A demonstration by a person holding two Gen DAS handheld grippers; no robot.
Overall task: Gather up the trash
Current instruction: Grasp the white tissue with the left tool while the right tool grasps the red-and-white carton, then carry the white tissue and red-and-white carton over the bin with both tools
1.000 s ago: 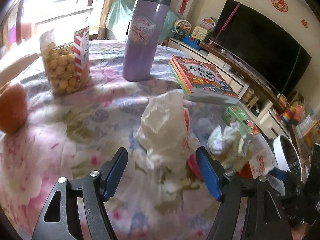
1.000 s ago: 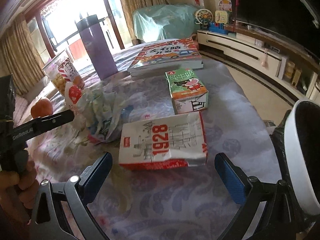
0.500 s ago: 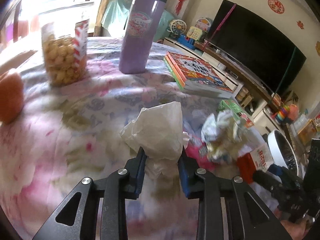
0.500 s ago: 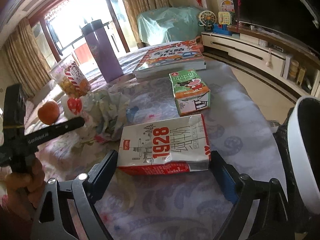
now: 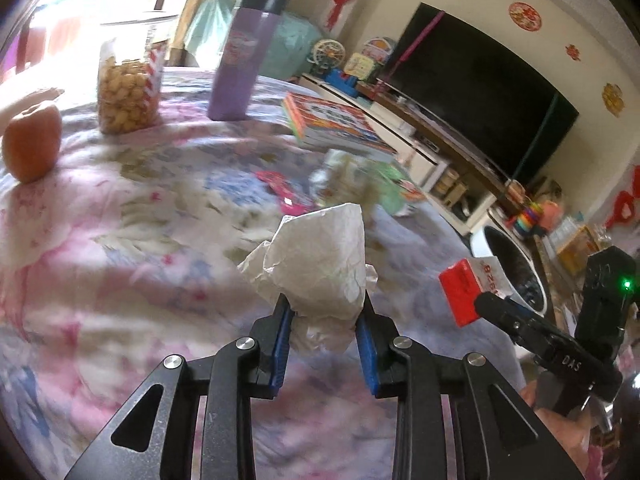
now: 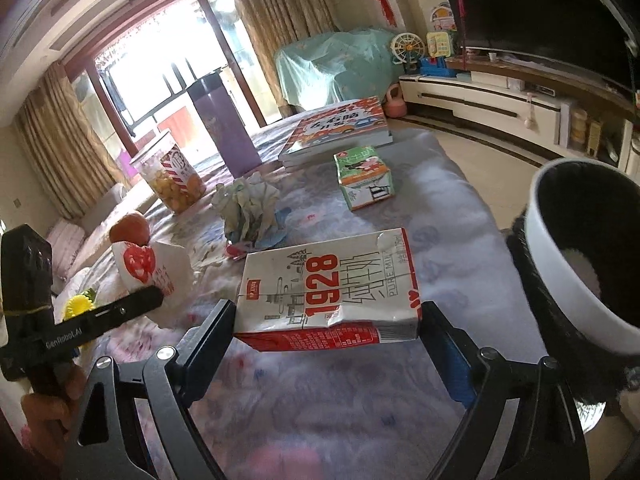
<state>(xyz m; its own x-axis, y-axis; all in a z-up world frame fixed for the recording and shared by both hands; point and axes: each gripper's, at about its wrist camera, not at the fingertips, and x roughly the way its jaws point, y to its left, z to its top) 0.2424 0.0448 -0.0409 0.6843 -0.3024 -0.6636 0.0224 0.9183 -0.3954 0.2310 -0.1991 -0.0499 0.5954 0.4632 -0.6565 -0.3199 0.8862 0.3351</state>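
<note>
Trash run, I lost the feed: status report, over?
Left gripper shut on white wrapper. Right gripper shut on milk carton. Bin on the right, path clear.

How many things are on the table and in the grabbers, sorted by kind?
Milk cartons: 2, the 1928 carton and the green carton
Crumpled wrappers: 2, the white wrapper and the wrapper ball
Snack jar: 1
Orange fruit: 1
Purple bottle: 1
Book stack: 1
Total: 8
</note>
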